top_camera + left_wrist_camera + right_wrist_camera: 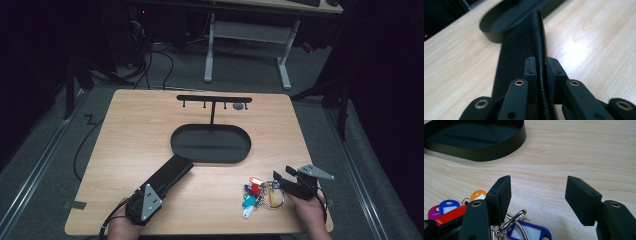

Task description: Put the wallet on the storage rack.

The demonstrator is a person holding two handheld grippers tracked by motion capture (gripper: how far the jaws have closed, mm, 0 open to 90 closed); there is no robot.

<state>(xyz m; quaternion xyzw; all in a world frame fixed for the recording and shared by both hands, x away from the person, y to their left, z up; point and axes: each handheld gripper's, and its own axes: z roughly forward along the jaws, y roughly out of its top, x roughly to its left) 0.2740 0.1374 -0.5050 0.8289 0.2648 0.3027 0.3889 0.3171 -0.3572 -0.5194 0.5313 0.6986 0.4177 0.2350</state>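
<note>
Keys [254, 196] with bright plastic tags lay in a bunch on the tabletop [130, 130], a little way in front of the black oval tray [210, 143], on the person's side and off to its right. The right gripper [281, 179] sat just beside the bunch, on the side away from the tray's middle. Its jaws were spread wide and held nothing. In the right gripper view, one jaw stood over the key ring [511, 221] and the tags [449, 207], and the other jaw stood over bare wood.

A long black case [169, 176] with a bumpy skin lay on the tabletop too. Its far end touched the tray's near left edge. The left gripper [541, 67] was at the case's near end. Its jaws were pinching the thin top edge of the case [524, 50] between them.

A black rack with small hooks [214, 99] stood behind the tray.
</note>
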